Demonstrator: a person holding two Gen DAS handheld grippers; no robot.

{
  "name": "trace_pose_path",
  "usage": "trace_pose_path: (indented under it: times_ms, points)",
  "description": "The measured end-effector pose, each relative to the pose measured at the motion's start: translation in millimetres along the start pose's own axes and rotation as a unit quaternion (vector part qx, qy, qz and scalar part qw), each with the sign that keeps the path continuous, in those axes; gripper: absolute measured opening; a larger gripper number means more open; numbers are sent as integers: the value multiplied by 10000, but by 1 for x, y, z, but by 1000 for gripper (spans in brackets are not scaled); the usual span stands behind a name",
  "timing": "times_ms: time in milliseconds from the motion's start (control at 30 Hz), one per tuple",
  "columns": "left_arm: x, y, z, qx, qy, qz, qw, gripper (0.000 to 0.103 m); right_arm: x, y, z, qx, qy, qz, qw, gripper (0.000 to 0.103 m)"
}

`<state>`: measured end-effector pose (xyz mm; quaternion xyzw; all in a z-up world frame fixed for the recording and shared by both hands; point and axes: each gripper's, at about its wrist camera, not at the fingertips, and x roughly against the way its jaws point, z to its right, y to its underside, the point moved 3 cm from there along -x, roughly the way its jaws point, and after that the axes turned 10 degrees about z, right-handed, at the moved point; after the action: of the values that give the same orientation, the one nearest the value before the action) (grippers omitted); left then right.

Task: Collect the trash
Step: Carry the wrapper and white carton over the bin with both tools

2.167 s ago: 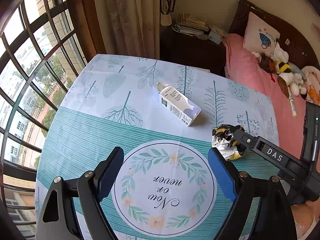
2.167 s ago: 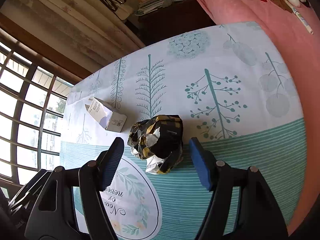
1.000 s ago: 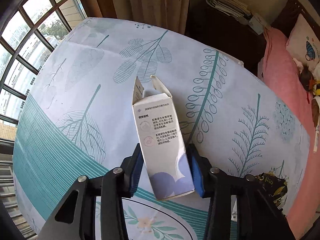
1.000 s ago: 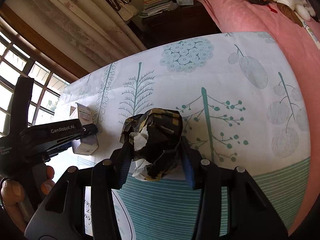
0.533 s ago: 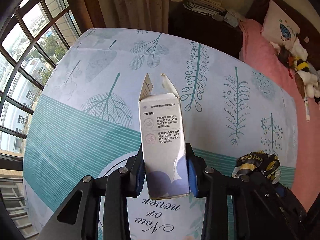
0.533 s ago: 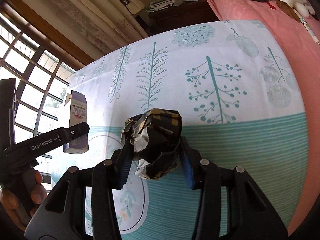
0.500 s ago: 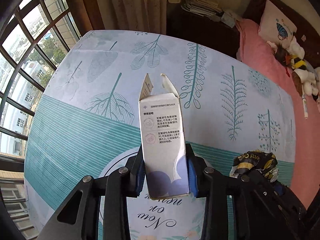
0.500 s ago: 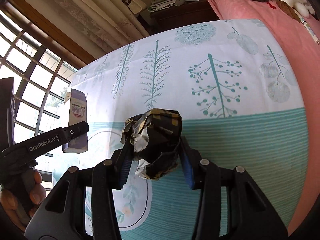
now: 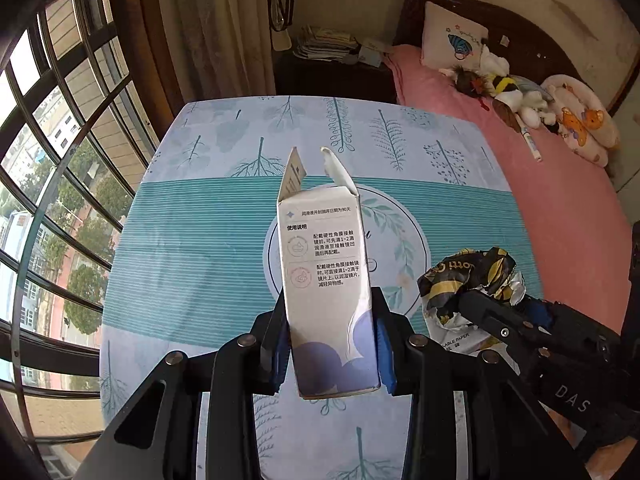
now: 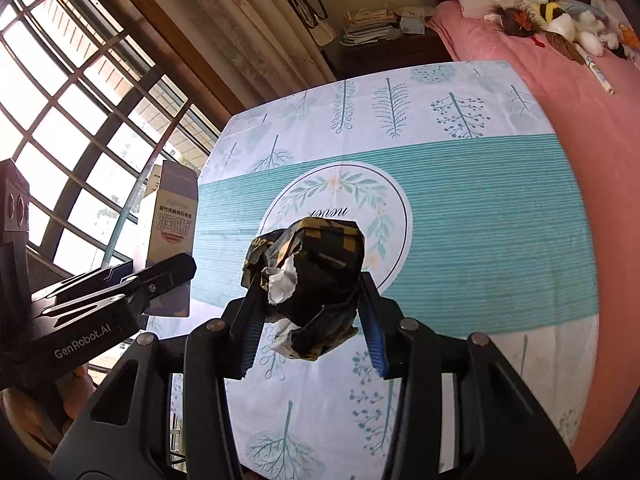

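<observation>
Left claw clenched on the white carton, pads on its lower side walls near the closed end; the torn flaps at the far end stand open. The carton is held clear above the bench — no contact with the cloth. Risk: thin card. The wall beside the right-hand pad already shows a crease, so a harder squeeze would likely collapse it, and a softer one could let the long, forward-hanging body pivot and slide out. Whether anything is left inside cannot be told; if so, tipping the open end down would spill it.

Right claw clenched on the crumpled wrapper, a black-and-gold wad with white paper showing, also held off the bench. Risk: the wad is springy and irregular, gripped across loose folds rather than a firm core — it could creep out on a quick swing, or shed the loose white tail hanging below.

Shared risk: the two claws sit close side by side in the left wrist view, so a careless turn could knock one load against the other. No bin visible in either view; the carry is of unknown length, my judgement only.
</observation>
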<state>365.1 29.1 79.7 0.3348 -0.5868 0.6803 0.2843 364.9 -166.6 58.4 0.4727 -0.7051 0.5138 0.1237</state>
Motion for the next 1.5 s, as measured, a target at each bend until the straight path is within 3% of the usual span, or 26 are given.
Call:
trace_pose_path:
  times_ms: [333,500,700,1067,1300,1500]
  points:
    - [135,105,-45,-474,516,315,9970,35,99,121,-91,8,457,252,9986,40]
    - [173,165,-71,-720,713,246,9945,35,129,182,-125,79,653,206,9976,40]
    - [198,236,-97,-1007,709,74,9924,35,142,239,-138,-5,878,-67,9961,40]
    - [173,309,-103,-787,800,-521,9923,35,133,305,-109,-271,1035,-684,9919,40]
    - [120,353,-63,-879,710,-886,9896,35,106,360,-75,-338,993,-1069,9887,40]
    - [70,412,-45,-716,609,-1250,9877,35,66,420,-35,-332,1080,-1497,9822,40]
